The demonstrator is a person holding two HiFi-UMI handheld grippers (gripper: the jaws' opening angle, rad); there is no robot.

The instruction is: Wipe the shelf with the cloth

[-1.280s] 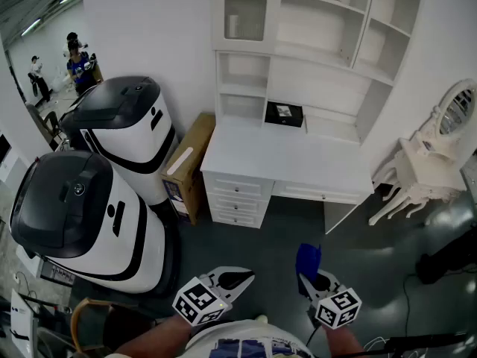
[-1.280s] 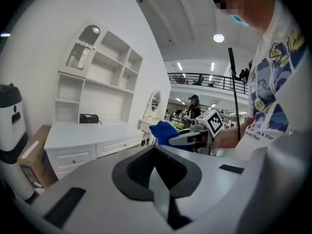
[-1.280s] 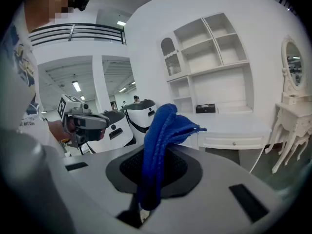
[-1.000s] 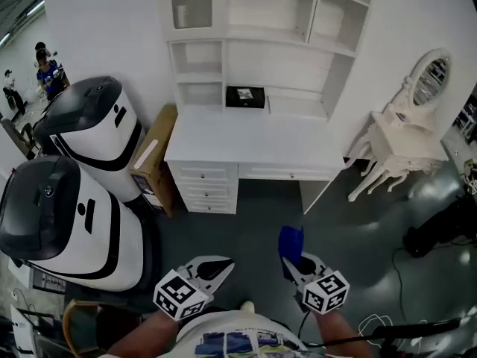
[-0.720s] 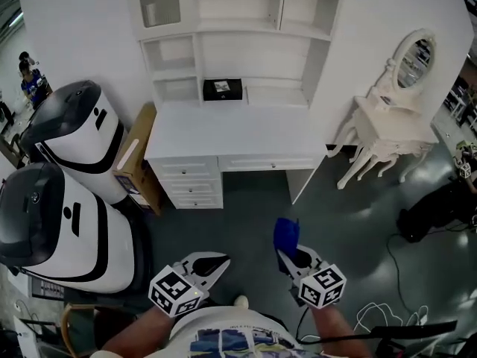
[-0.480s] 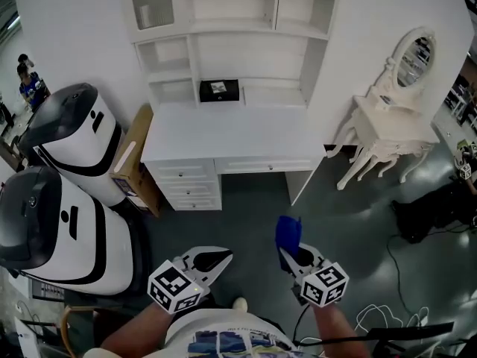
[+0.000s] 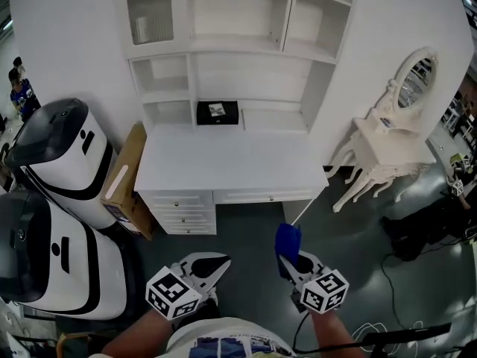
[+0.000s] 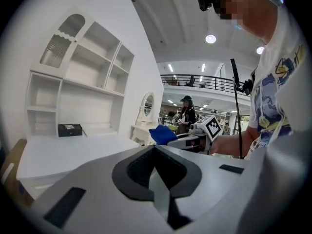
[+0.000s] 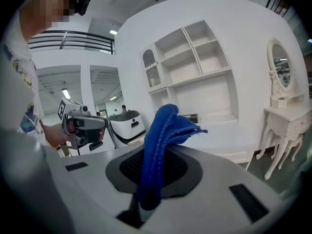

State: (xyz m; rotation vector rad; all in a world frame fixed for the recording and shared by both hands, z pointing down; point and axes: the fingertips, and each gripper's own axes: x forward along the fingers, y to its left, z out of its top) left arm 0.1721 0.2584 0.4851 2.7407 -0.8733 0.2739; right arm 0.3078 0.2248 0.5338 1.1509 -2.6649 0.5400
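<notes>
A white shelf unit (image 7: 246, 58) with open cubbies stands on a white desk (image 7: 231, 162) against the wall; it also shows in the right gripper view as the shelf unit (image 9: 195, 67). My right gripper (image 7: 287, 258) is shut on a blue cloth (image 7: 288, 240), which sticks up between its jaws as the cloth (image 9: 163, 135). My left gripper (image 7: 212, 265) is shut with nothing in it, its jaws meeting in the left gripper view (image 8: 155, 172). Both grippers hang low over the dark floor, well short of the desk.
A small black box (image 7: 217, 112) sits in a lower cubby. Two white-and-black machines (image 7: 56, 148) and a cardboard box (image 7: 127, 177) stand left of the desk. A white dressing table with an oval mirror (image 7: 391, 144) stands to the right. Cables lie on the floor at right.
The view has swung so the desk and shelf sit nearer and more centred. Both grippers keep their places low in the frame; the cloth stays held.
</notes>
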